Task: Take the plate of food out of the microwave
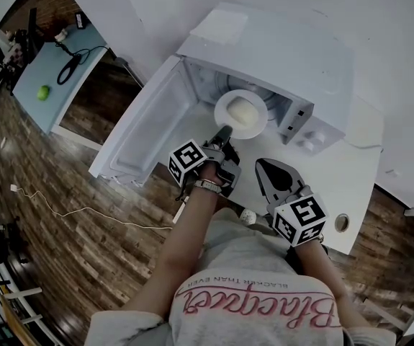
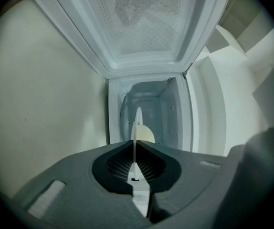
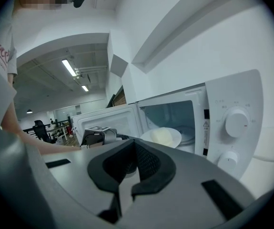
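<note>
Left gripper (image 1: pixel 223 134): clamped on the plate's near rim.
Plate (image 1: pixel 225 104): carries pale food (image 1: pixel 241 111), just ahead of that gripper, at the open microwave's (image 1: pixel 279 56) mouth.
Right gripper (image 1: pixel 266 166): jaws together, empty, above the counter (image 1: pixel 351 171).

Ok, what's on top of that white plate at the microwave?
A pale yellowish mound of food sits on the plate, whose near rim the left gripper pinches. What food it is can't be told; the plate hides the microwave floor beneath it.
</note>
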